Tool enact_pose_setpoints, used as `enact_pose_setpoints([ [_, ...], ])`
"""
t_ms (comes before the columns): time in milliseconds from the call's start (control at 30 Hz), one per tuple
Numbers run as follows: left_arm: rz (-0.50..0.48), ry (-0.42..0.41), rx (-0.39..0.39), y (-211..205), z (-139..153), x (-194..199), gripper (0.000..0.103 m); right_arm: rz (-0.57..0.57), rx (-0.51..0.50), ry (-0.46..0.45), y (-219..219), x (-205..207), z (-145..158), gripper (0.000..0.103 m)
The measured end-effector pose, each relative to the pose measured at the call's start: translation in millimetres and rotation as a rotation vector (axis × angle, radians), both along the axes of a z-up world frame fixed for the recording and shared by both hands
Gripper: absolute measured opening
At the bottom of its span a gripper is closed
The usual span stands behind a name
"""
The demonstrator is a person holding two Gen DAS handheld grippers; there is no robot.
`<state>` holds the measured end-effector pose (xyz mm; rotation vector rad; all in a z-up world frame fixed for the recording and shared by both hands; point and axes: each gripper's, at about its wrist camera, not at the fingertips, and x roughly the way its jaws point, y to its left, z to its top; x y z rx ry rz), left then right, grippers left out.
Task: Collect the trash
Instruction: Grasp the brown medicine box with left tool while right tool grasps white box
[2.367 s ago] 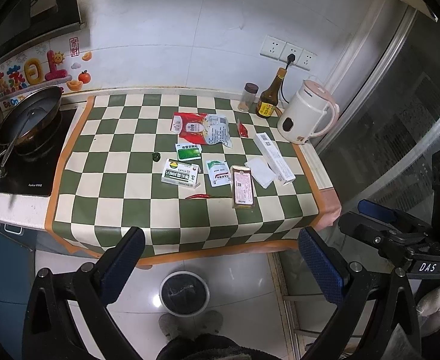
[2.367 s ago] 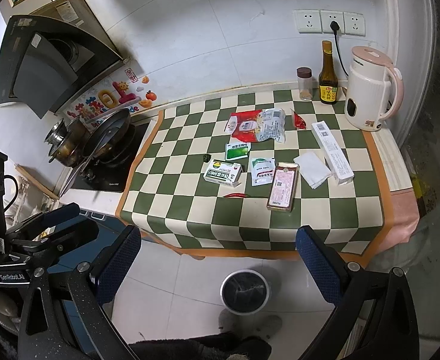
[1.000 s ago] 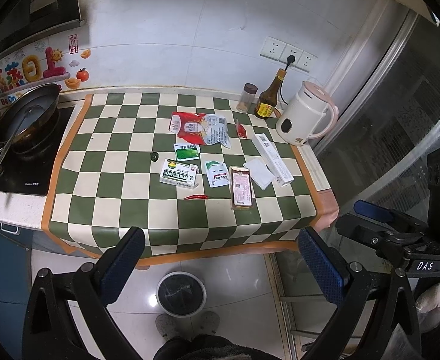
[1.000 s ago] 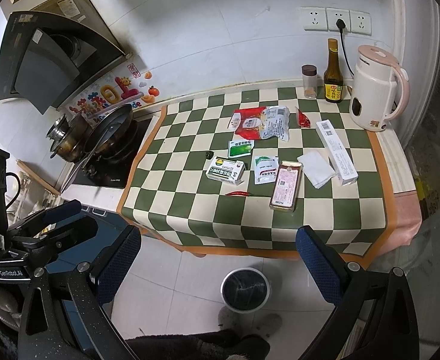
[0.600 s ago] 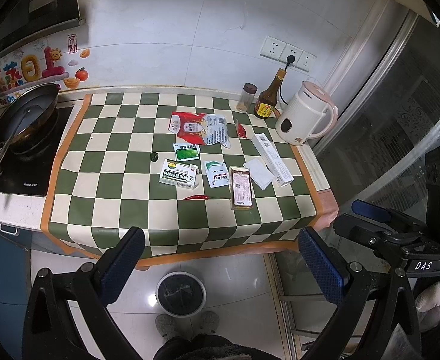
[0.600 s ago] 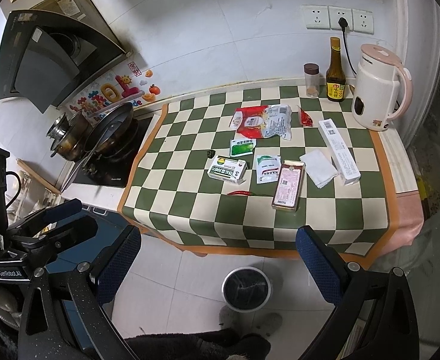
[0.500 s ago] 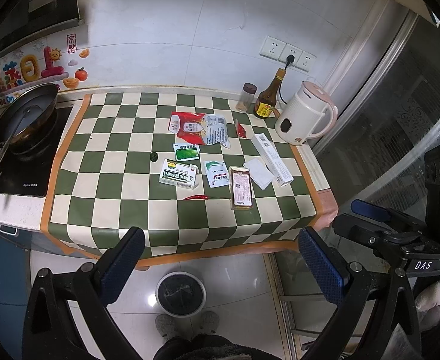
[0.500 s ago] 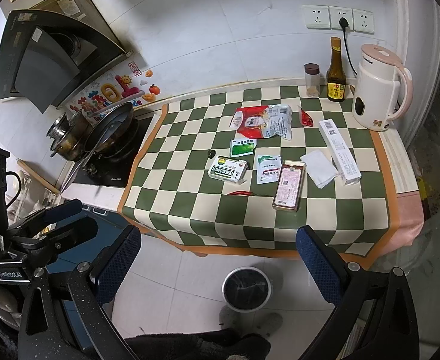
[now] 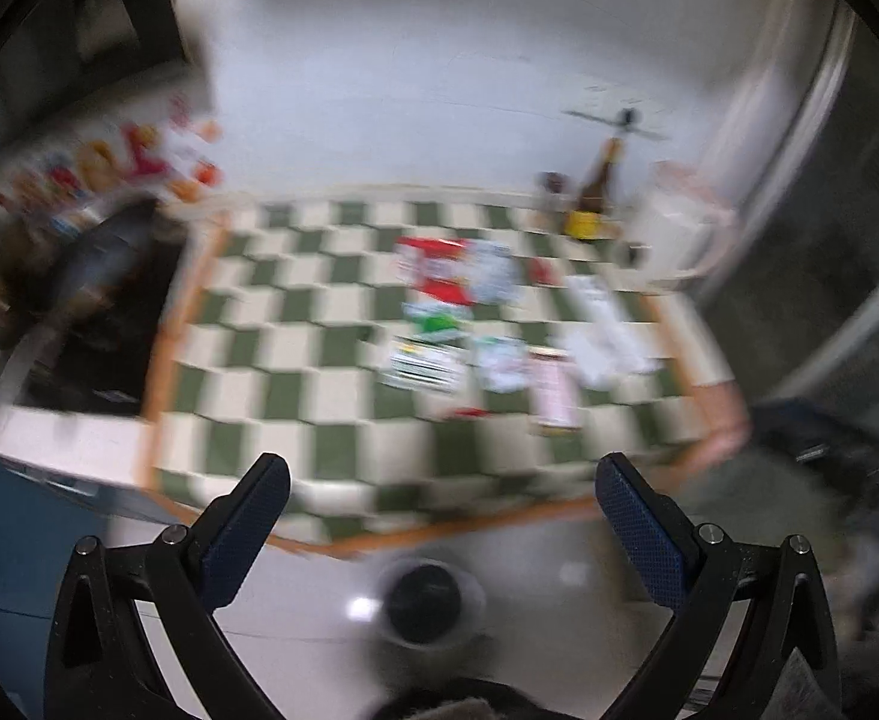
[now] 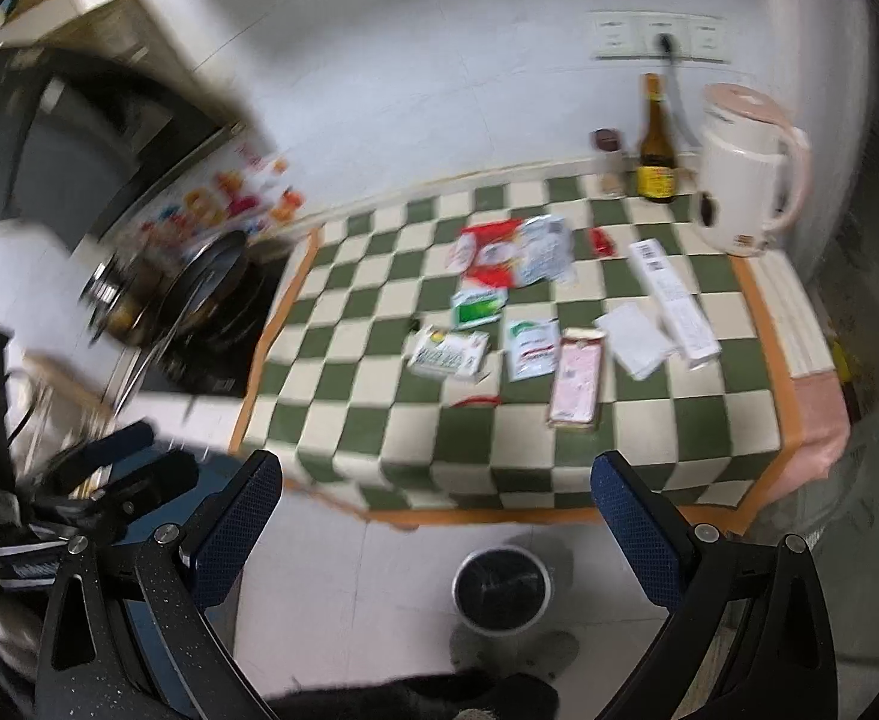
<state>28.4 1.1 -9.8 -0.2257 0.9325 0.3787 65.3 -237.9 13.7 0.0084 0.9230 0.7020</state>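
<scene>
Trash lies on a green-and-cream checked counter [image 10: 331,372]: a red and clear bag [image 10: 514,252], a green packet [image 10: 478,307], a green-and-white box [image 10: 448,354], a white sachet [image 10: 532,348], a pink packet [image 10: 577,381], a white tissue [image 10: 634,339], a long white box [image 10: 673,303] and a red chili [image 10: 476,401]. A round bin [image 10: 502,588] stands on the floor below the counter edge; it also shows in the left wrist view [image 9: 427,603]. My left gripper [image 9: 439,528] and right gripper [image 10: 436,531] are open, empty, held well short of the counter.
A white kettle [image 10: 745,192], a brown bottle [image 10: 655,147] and a small jar [image 10: 607,159] stand at the back right. Pans on a hob [image 10: 199,294] sit to the left. The left gripper's body [image 10: 97,480] shows at the lower left of the right wrist view.
Both views have swung and gone blurry, the left one most. The counter now looks nearer in both views. Both grippers stay open.
</scene>
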Motion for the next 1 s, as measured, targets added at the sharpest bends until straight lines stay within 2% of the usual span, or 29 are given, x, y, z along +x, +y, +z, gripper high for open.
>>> enact_pose_setpoints([
  [67,0.030,0.023,0.108,-3.6,-10.7,14.3,0.103,-0.102,-0.035,-0.036,-5.0,12.8,-4.0,0.103],
  [133,0.050,0.058,0.130,-4.3,-29.8,35.6,0.103,-0.185,-0.079,-0.044,-13.3,24.7,-13.6,0.103],
  [233,0.049,0.125,0.038,-2.3,-64.0,70.8,0.103,-0.251,-0.124,0.004,-30.5,53.9,-38.8,0.103],
  [367,0.034,0.205,-0.122,-9.7,-112.7,129.9,0.103,-0.306,-0.195,0.009,-51.1,108.9,-71.1,0.101],
  [433,0.023,0.239,-0.164,-19.8,-134.8,158.0,0.103,-0.317,-0.216,0.024,-54.4,148.8,-91.4,0.087],
  [533,0.000,0.331,-0.260,-39.3,-184.3,213.4,0.101,-0.285,-0.249,0.089,-53.6,210.9,-130.7,0.069],
  [633,-0.014,0.421,-0.330,-56.2,-233.0,256.4,0.099,-0.212,-0.277,0.160,-44.6,265.8,-172.4,0.069],
  [700,-0.011,0.470,-0.347,-62.6,-257.6,277.5,0.098,-0.161,-0.292,0.200,-32.6,298.4,-199.3,0.069],
  [767,-0.005,0.518,-0.343,-68.2,-279.8,294.8,0.090,-0.121,-0.303,0.240,-18.3,327.8,-223.1,0.069],
  [800,0.008,0.544,-0.327,-69.5,-288.3,300.5,0.072,-0.099,-0.313,0.261,-9.6,343.1,-235.3,0.070],
  [833,0.024,0.561,-0.317,-69.3,-292.7,302.4,0.059,-0.082,-0.314,0.277,-1.9,353.0,-243.6,0.070],
  [867,0.035,0.541,-0.302,-70.0,-289.5,303.0,0.054,-0.064,-0.314,0.295,7.1,364.6,-252.9,0.070],
  [1000,0.074,0.508,-0.255,-68.6,-281.2,296.4,0.054,0.002,-0.339,0.337,37.8,392.1,-279.2,0.070],
])
